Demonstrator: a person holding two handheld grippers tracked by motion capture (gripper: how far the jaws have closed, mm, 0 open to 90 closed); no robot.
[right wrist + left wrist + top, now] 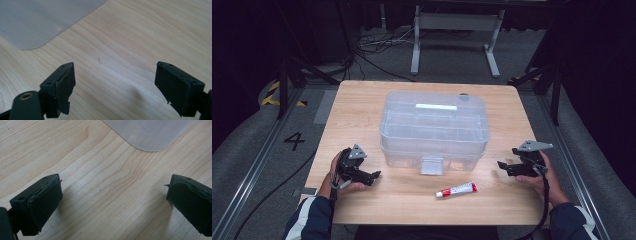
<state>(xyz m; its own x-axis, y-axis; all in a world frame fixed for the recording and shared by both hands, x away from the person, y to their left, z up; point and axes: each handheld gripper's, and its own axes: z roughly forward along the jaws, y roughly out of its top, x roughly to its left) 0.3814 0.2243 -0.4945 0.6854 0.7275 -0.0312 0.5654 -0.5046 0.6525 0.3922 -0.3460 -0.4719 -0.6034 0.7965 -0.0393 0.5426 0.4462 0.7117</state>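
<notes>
Between my L tongs and R tongs, both gaping, empty: I'm judging the clear box rigid, slick, light; taking front latch.

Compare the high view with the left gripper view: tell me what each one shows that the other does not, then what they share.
High view alone: the whole clear plastic box with its lid shut and front latch, the red-and-white tube lying in front of it, the right gripper, both hands, and the floor. Left gripper view alone: the black jaw pads close up, spread wide over bare wood grain. Shared: the wooden table, a corner of the box and the left gripper.
</notes>
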